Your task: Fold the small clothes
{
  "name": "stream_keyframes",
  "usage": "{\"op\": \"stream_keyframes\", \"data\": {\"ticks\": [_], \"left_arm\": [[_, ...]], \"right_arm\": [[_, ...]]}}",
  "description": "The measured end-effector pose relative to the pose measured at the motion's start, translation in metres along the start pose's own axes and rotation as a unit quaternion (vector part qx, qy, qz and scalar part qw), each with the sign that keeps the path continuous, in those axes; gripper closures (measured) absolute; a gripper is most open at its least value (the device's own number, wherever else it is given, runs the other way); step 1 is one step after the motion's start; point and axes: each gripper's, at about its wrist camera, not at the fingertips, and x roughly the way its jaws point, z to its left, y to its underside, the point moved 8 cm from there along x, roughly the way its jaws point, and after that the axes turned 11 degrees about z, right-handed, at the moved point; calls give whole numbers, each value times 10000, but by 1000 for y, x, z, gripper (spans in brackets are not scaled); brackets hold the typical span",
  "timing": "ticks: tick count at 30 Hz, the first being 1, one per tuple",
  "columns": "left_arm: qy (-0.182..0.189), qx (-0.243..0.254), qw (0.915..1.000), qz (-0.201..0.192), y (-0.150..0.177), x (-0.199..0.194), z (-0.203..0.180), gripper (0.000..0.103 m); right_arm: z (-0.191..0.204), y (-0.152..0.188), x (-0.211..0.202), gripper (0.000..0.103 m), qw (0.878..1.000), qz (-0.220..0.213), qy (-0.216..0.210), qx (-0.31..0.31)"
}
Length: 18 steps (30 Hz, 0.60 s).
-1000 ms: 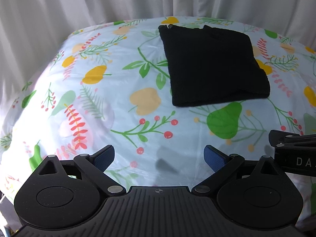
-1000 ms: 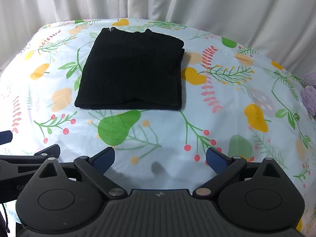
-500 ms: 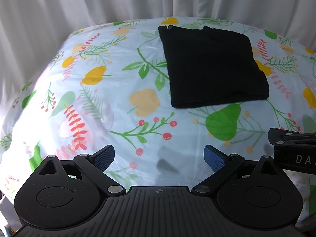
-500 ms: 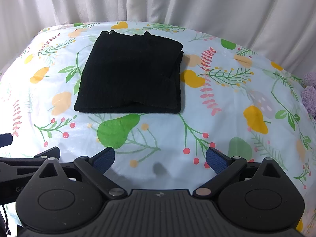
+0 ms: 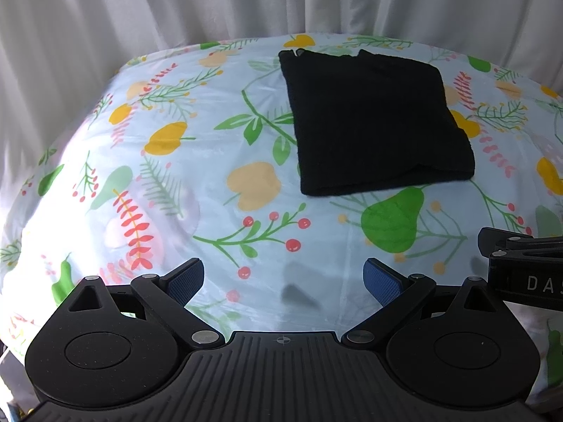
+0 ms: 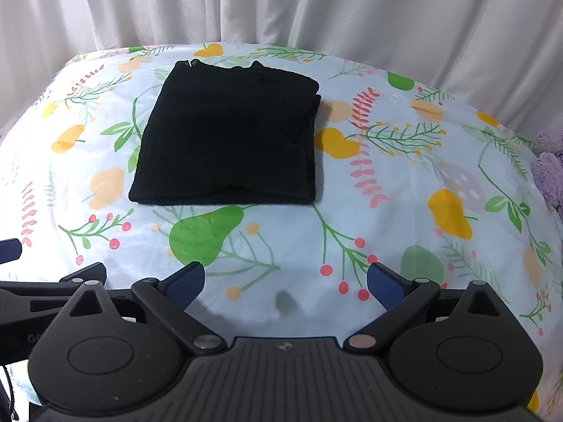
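White curtains (image 6: 316,3) hang all around the back. In front of them is a table with a cloth (image 6: 387,218) on it, and the cloth has leaves, red berries, yellow fruit and a big green pear (image 6: 200,235) painted on it.

On the cloth lies a black piece of clothing (image 6: 228,140). It is folded into a neat, thick square and lies flat. It sits toward the far edge of the table, a bit left of the middle in the right wrist view. Its near edge just touches the top of the green pear. Nothing is holding it.

Both tongs are low at the near edge of the table, well apart from the black clothing. The left gripper (image 5: 283,277) has its two blue pads (image 5: 184,281) spread wide apart with only the cloth showing between them. The right gripper (image 6: 285,279) is the same, with its blue pads (image 6: 385,283) wide apart and nothing in them. The two grippers sit side by side, and each one peeks into the edge of the other's view.

Something fuzzy and purple (image 6: 549,172) sits at the right edge of the table
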Motion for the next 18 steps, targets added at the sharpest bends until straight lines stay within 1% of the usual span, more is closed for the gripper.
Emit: {"op": "stream_keyframes", "data": {"ticks": [12, 18], "left_arm": [[-37, 52, 10000, -30, 0, 0, -3, 3], [-18, -1, 10000, -65, -3, -1, -1, 3]], "right_arm": [[0, 1, -2, 4, 9999, -58, 71, 76], [-1, -1, -2, 4, 9999, -74, 66, 86]]}}
